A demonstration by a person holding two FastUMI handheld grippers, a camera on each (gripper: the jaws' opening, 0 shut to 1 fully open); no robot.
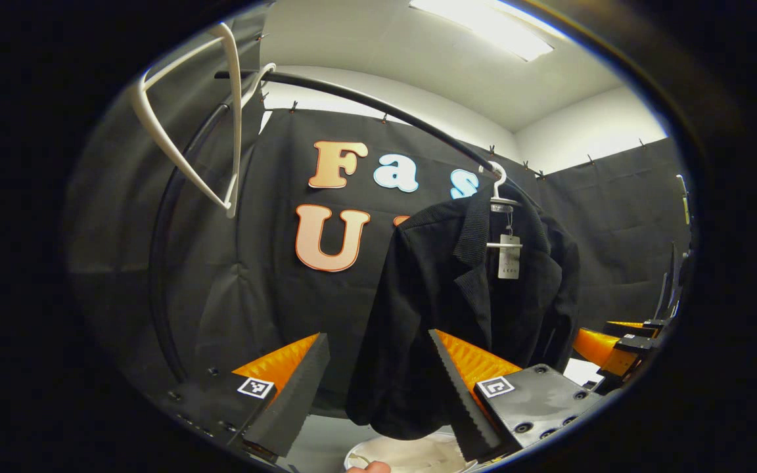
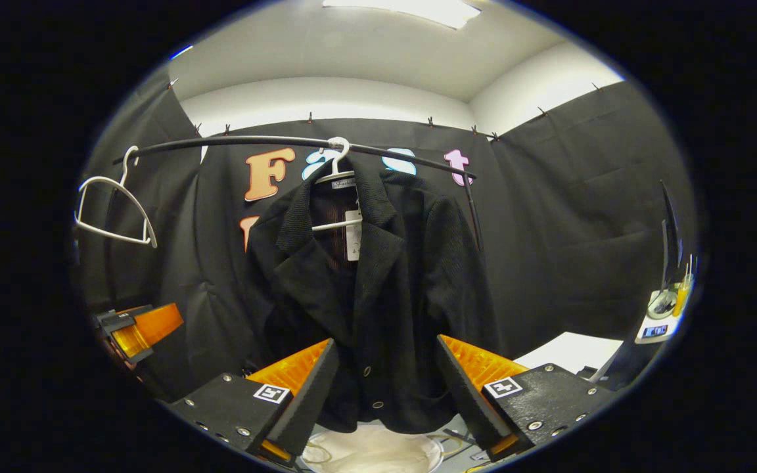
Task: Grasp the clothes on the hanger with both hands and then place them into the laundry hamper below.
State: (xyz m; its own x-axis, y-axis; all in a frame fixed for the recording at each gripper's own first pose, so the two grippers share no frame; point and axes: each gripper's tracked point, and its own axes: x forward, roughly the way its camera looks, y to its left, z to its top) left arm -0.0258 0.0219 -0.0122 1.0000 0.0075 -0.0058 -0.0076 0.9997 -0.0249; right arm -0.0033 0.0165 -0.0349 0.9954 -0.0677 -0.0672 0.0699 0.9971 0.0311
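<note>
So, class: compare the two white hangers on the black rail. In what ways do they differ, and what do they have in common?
1. The bare hanger carries nothing; the loaded hanger holds a black jacket with a tag.
2. In the right gripper view, the bare hanger hangs near the left end of the rail; the loaded hanger hangs near the middle.
3. The bare hanger's full outline shows; the jacket covers most of the loaded hanger.

Shared: both are white and hook over the same rail.

Black jacket (image 2: pixel 378 282) on white hanger (image 2: pixel 334 172), right tool (image 2: pixel 385 387) spread wide below, hamper (image 2: pixel 372 450) beneath
</note>
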